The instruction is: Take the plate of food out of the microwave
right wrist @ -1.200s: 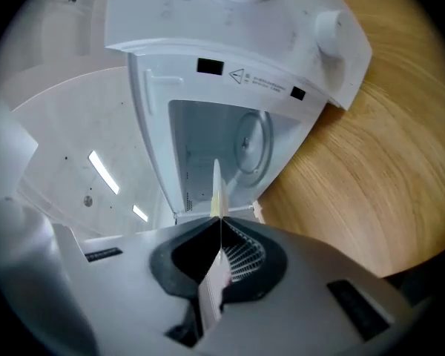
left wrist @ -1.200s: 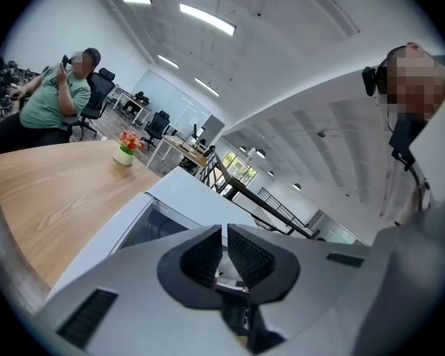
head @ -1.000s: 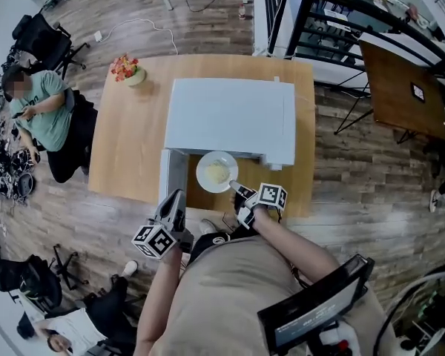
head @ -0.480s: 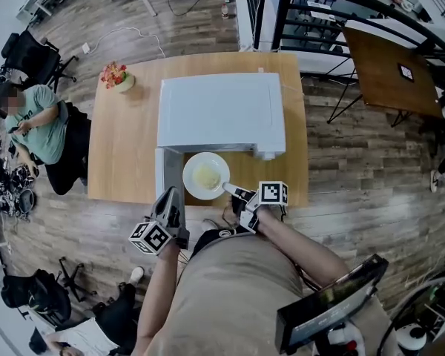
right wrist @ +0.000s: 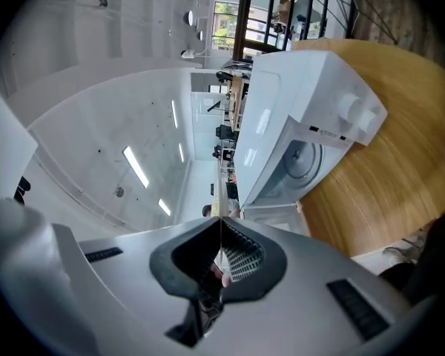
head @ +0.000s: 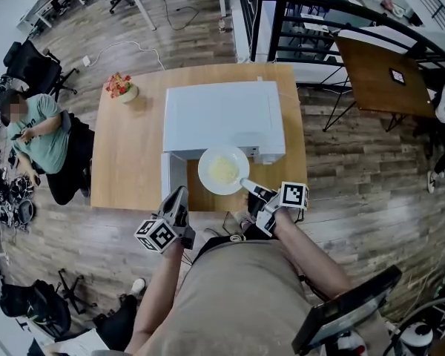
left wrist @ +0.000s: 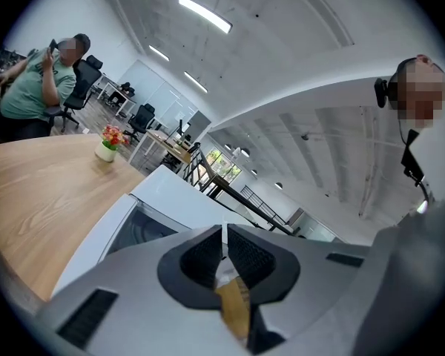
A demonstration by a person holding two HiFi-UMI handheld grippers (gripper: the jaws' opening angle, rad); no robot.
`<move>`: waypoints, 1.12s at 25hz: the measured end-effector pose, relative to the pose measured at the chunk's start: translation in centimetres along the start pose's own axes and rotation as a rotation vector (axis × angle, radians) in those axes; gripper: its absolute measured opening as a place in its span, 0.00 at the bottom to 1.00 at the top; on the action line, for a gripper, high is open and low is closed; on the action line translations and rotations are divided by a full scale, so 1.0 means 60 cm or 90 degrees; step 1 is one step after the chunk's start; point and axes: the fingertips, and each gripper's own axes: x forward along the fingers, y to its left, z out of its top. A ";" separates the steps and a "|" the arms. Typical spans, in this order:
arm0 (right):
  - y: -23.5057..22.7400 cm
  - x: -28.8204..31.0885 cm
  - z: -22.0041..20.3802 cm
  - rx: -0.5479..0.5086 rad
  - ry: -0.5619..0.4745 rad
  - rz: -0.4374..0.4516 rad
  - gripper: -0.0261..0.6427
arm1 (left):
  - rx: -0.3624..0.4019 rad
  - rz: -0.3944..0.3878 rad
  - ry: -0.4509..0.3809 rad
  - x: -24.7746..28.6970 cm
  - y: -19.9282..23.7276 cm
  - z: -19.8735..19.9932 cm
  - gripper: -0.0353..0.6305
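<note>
Over at the far left a seated person [head: 41,124] in a green shirt is bent over their own work, well apart from the counter [head: 130,154]. A small pot of flowers [head: 121,87] stands near the counter's far left corner.

The white microwave [head: 222,117] takes up the middle of the counter. Its door [head: 172,175] hangs open on the left side, swung out toward the person who holds the grippers.

The left gripper [head: 179,196] sits low at the counter's near edge, just beside the free end of that door. Its jaws are closed together with nothing between them. From where I stand I can't tell whether it touches the door.

Next along is the plate [head: 206,176], white and round, with a pale yellow heap of food [head: 224,170] in the middle. It is out of the cavity, in front of the microwave's mouth. From above it overlaps the front edge of the microwave's top. It is held roughly flat, and the food has stayed in the centre.

The right gripper [head: 246,185] has the plate by its near right rim, its jaws pinched tight on the thin edge. Its own view shows that rim as a fine line running up from the closed jaws. The same view shows the glass turntable [right wrist: 308,162] inside the open cavity and the two knobs [right wrist: 356,108] on the front panel.

Off to the right, past a dark railing [head: 319,21], stands a brown table [head: 378,73], well away from the counter.
</note>
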 end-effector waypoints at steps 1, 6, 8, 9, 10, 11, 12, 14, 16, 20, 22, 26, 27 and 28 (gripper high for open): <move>0.009 -0.006 0.005 0.000 -0.011 0.004 0.06 | 0.002 -0.006 0.003 0.002 -0.003 0.003 0.06; 0.049 -0.038 0.014 -0.006 -0.054 0.006 0.06 | 0.007 -0.036 0.023 -0.001 -0.004 0.018 0.06; 0.065 -0.054 0.017 -0.008 -0.073 0.007 0.06 | 0.004 -0.056 0.032 -0.001 -0.008 0.024 0.06; 0.071 -0.064 0.019 -0.007 -0.083 0.009 0.06 | 0.003 -0.065 0.036 0.000 -0.013 0.025 0.06; 0.075 -0.075 0.022 -0.007 -0.091 0.010 0.06 | 0.003 -0.075 0.040 0.001 -0.020 0.024 0.06; 0.077 -0.088 0.025 -0.008 -0.099 0.009 0.06 | 0.003 -0.083 0.044 0.004 -0.027 0.021 0.06; 0.078 -0.100 0.029 -0.010 -0.106 0.008 0.06 | 0.005 -0.092 0.048 0.007 -0.034 0.017 0.06; 0.081 -0.119 0.029 -0.013 -0.120 0.007 0.06 | 0.010 -0.109 0.057 0.010 -0.044 0.011 0.06; 0.084 -0.127 0.025 -0.016 -0.133 0.007 0.06 | 0.016 -0.122 0.070 0.011 -0.042 0.007 0.06; 0.082 -0.136 0.021 -0.022 -0.156 0.000 0.06 | 0.038 -0.130 0.100 0.022 -0.031 0.000 0.06; 0.075 -0.142 0.021 -0.015 -0.166 -0.002 0.06 | 0.045 -0.130 0.113 0.029 -0.028 -0.007 0.06; 0.057 -0.154 0.019 -0.019 -0.178 -0.017 0.06 | 0.048 -0.127 0.128 0.035 -0.025 -0.019 0.06; 0.052 -0.156 0.019 -0.022 -0.181 -0.021 0.06 | 0.049 -0.126 0.131 0.036 -0.024 -0.022 0.06; 0.046 -0.158 0.020 -0.024 -0.184 -0.024 0.06 | 0.051 -0.125 0.134 0.036 -0.023 -0.025 0.06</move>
